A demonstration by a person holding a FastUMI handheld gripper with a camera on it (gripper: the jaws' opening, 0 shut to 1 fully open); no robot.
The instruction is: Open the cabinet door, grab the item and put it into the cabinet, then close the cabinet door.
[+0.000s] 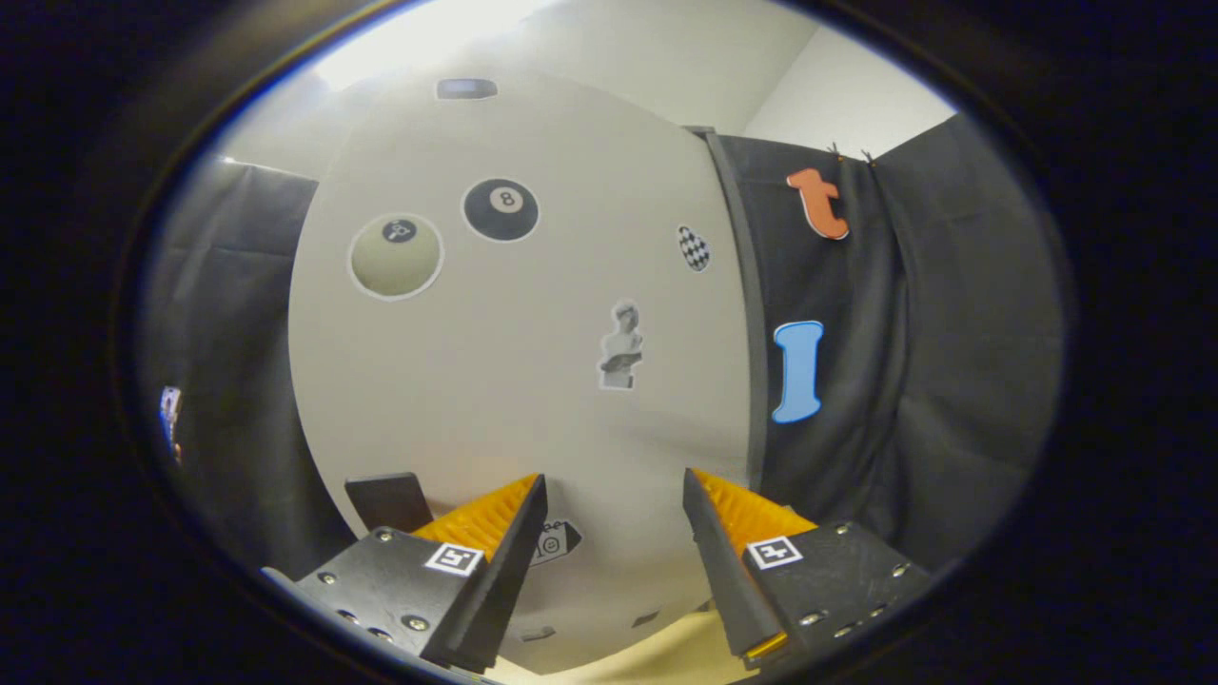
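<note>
Black cloth wall flanks pale cabinet door (519, 381), shut, upright, stickers on front. Your hand-held gripper (614, 495) faces it w/ fingers wide apart, holding nothing.

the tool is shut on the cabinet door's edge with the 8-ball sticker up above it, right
Not quite. In the gripper view the tool is open, its fingers apart with nothing between them, facing the cabinet door. The 8-ball sticker is indeed higher up on that door.
</note>
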